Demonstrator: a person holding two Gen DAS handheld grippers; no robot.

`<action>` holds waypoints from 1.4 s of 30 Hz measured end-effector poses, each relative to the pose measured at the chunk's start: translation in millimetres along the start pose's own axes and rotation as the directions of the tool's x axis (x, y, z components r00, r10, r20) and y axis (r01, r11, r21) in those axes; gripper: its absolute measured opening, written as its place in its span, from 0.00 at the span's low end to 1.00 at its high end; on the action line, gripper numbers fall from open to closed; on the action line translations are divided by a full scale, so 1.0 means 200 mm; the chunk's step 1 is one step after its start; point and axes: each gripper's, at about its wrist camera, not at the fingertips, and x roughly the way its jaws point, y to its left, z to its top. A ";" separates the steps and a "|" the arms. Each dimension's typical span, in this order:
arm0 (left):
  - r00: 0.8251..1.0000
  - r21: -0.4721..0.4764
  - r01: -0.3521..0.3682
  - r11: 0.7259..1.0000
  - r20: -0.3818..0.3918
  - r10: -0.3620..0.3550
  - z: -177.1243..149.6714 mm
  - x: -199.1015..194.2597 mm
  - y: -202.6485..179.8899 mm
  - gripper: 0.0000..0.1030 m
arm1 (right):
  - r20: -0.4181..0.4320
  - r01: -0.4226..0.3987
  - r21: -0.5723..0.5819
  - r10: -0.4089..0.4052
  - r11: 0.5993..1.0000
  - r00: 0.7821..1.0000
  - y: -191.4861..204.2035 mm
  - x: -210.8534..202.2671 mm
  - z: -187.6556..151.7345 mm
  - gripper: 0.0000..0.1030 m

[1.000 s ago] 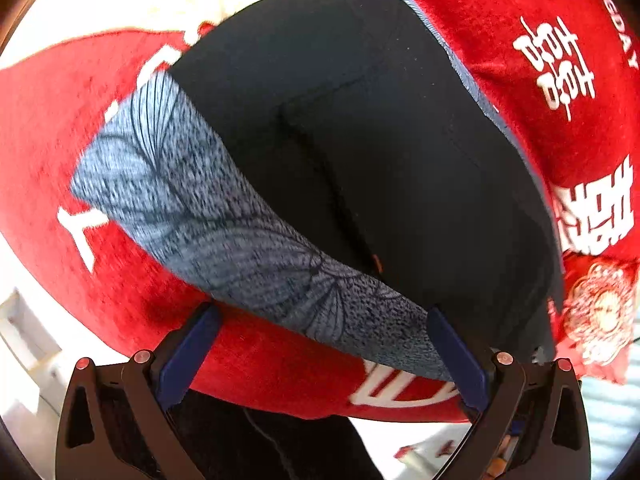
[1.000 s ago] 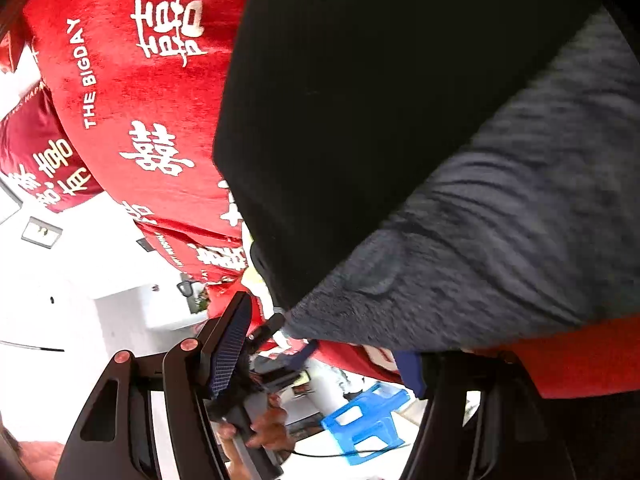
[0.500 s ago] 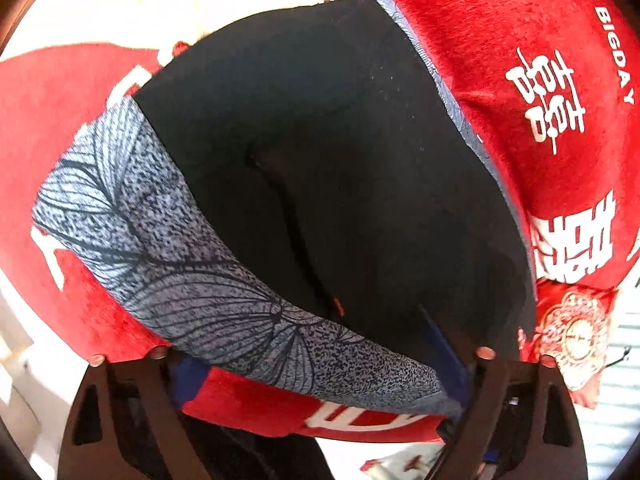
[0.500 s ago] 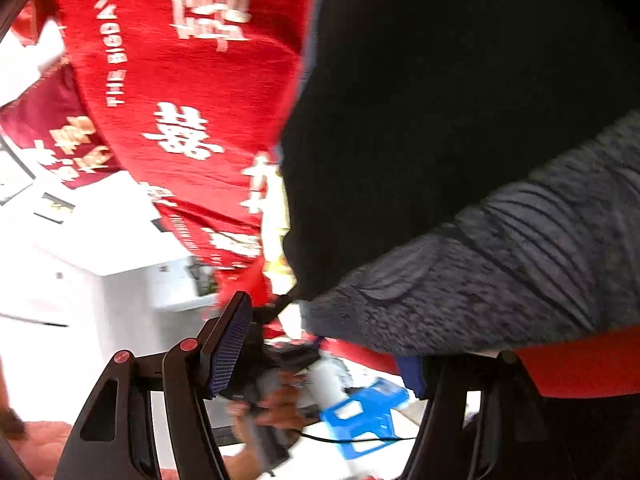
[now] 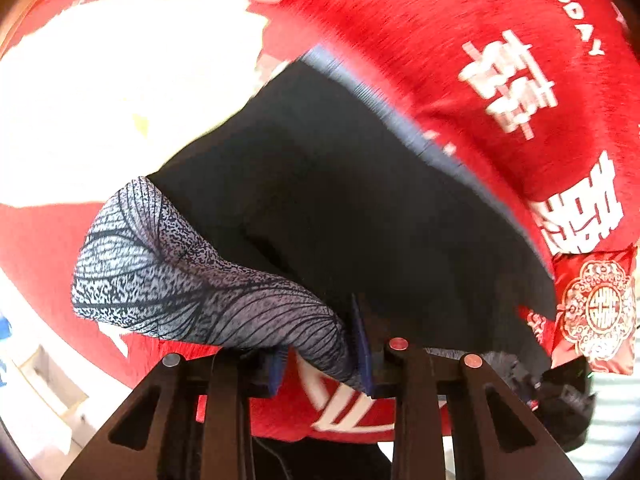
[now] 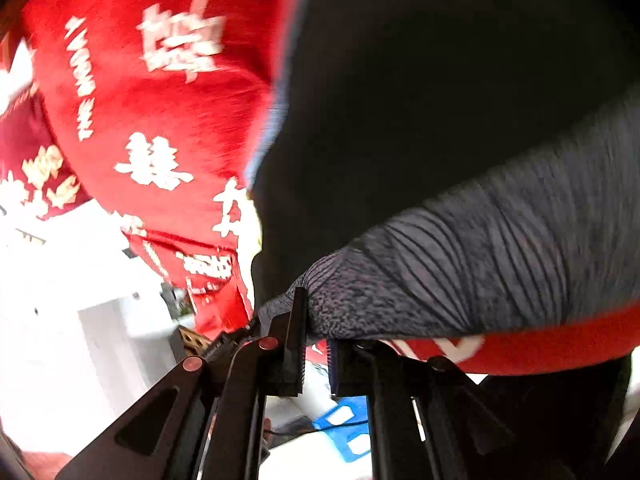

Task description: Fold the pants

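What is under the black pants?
Under the pants lies a red cloth with white characters. The part directly beneath the pants is covered, so anything else there cannot be seen.

Both hand-held grippers, left [image 5: 320, 356] and right [image 6: 316, 344], have closed on the pants' waistband [image 5: 208, 292].

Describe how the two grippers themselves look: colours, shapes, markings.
Left gripper: matte black angular arms with triangular cut-outs, coppery round rivets at the joints, dark blue ribbed pads. Right gripper: the same black frame with red-copper rivets, a black ribbed pad and a blue one. No cables or sleeves visible.
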 end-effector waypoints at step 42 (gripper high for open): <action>0.874 0.273 -0.486 0.830 0.134 0.468 0.93 1.02 -0.73 0.85 | -0.005 0.431 -0.517 -0.507 0.739 0.862 0.60 0.51 1.28 0.56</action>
